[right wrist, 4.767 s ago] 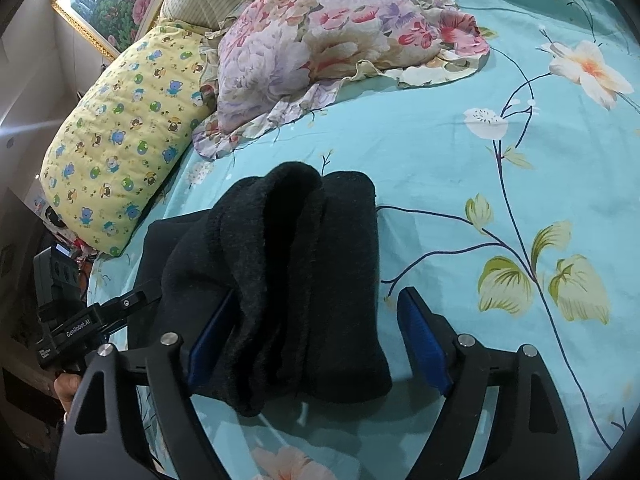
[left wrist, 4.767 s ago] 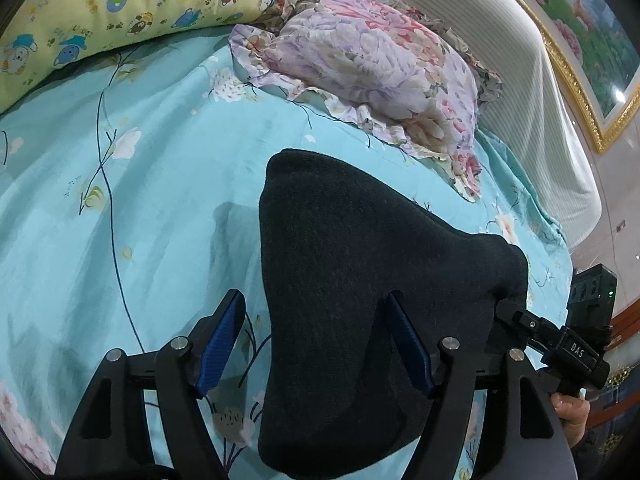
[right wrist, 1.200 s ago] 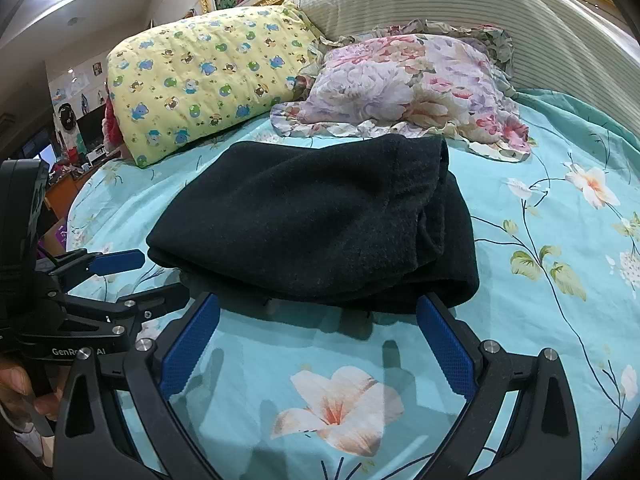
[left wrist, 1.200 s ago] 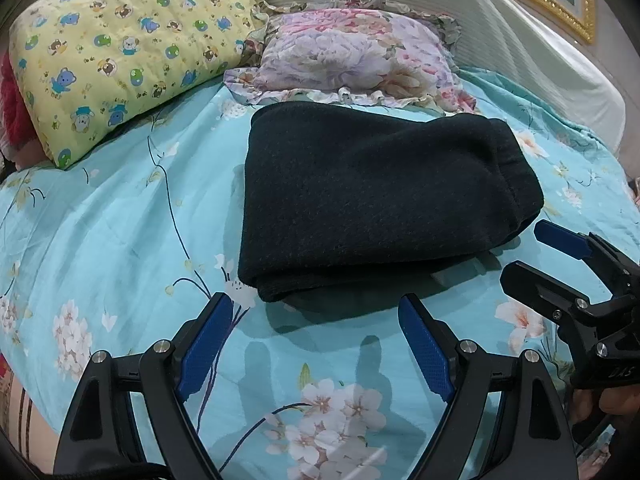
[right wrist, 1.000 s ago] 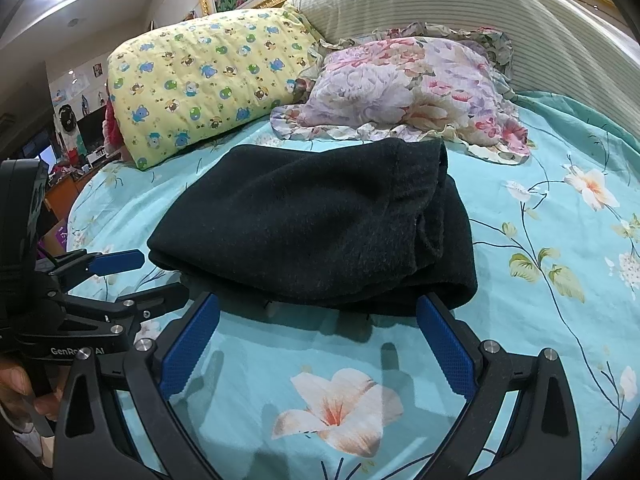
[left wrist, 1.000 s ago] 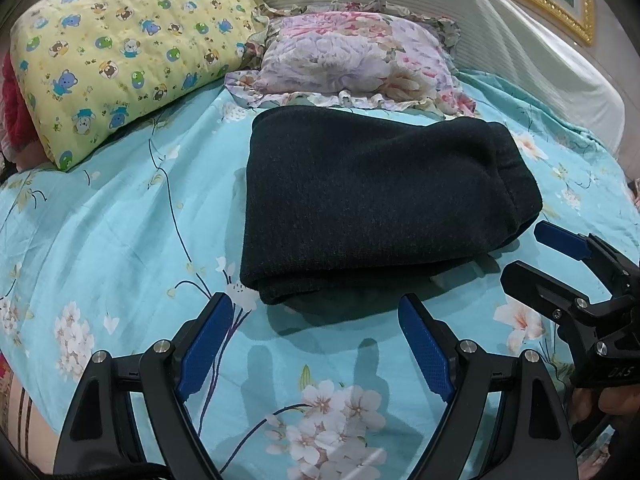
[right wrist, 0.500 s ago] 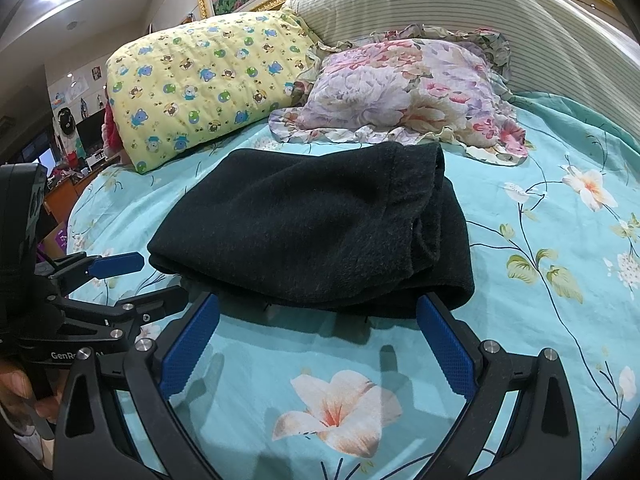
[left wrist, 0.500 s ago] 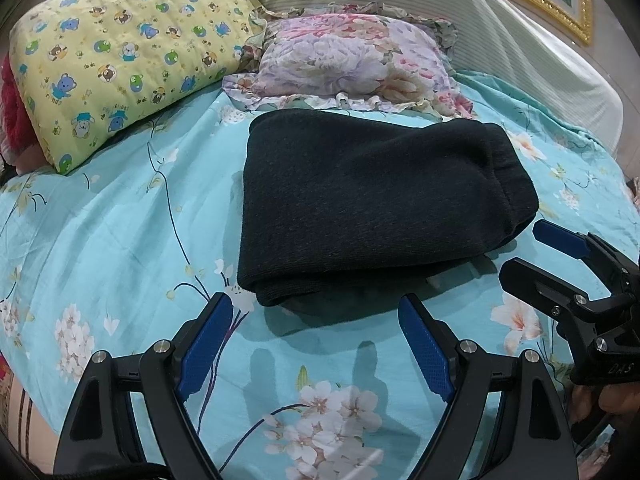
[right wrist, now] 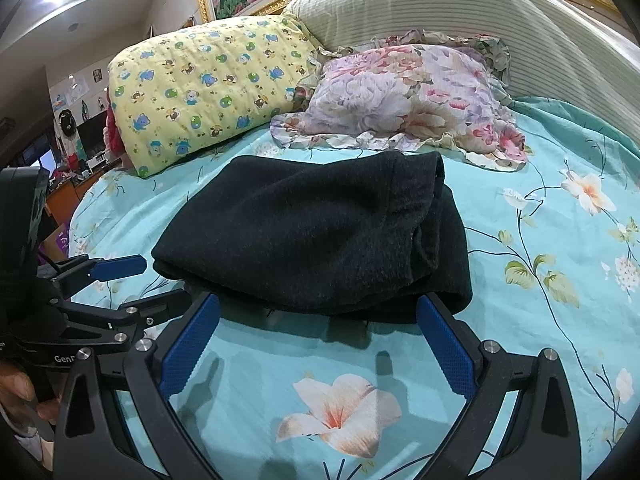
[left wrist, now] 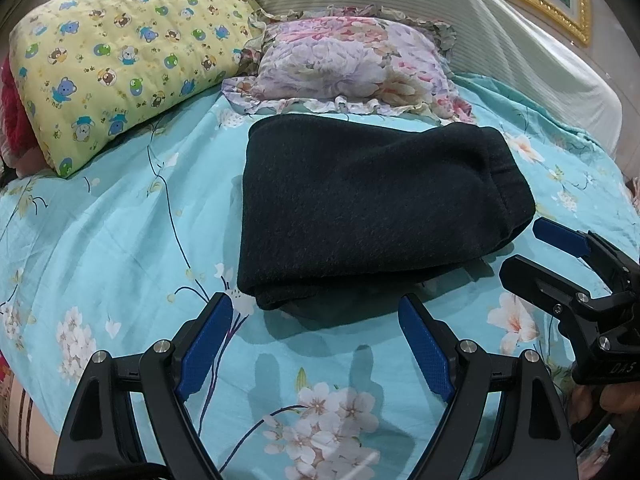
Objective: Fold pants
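On the bed (left wrist: 100, 240) the pants (left wrist: 360, 208) lie as a folded dark bundle just near of the flowered pillow (left wrist: 352, 64), so we judge the folding done and the next move, if any, only a light tidy of the bulky right end. Our left gripper (left wrist: 316, 344) and right gripper (right wrist: 316, 344) both hover at the near edge, jaws apart and empty. A few seconds ago each pinched the bunched cloth; over the last second nothing has shifted.

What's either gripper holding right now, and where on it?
Nothing. Left gripper and right gripper are both open, fingers short of the folded pants, which lie free on the bed.
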`<state>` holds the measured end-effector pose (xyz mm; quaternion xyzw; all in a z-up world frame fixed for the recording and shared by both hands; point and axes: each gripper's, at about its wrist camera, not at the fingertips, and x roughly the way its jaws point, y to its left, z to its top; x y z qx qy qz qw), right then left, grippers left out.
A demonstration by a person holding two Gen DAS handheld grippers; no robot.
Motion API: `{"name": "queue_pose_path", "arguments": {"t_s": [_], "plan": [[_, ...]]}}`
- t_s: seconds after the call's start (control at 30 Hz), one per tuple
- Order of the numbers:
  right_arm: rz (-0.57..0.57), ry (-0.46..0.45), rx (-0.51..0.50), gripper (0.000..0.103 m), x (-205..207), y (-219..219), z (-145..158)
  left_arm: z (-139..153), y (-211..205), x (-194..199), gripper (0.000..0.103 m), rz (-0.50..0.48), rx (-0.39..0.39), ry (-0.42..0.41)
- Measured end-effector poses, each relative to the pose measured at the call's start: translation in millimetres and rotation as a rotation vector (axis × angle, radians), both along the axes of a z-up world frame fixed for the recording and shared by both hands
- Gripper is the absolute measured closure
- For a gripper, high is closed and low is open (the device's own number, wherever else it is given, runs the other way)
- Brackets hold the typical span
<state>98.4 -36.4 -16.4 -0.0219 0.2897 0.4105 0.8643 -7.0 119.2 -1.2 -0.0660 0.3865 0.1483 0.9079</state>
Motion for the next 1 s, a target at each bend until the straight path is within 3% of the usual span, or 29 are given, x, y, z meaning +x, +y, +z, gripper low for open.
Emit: {"name": "queue_pose_path", "arguments": {"t_s": [0.5, 1.0], "plan": [[-0.004, -0.023, 0.008, 0.004, 2.1, -1.7, 11.8, 14.5, 11.4, 2.1, 0.018, 0.021, -0.032, -0.052], [-0.006, -0.023, 0.016, 0.004, 8.8, -1.2, 15.8, 14.5, 12.1, 13.6, 0.017, 0.027, -0.048, -0.03]]}}
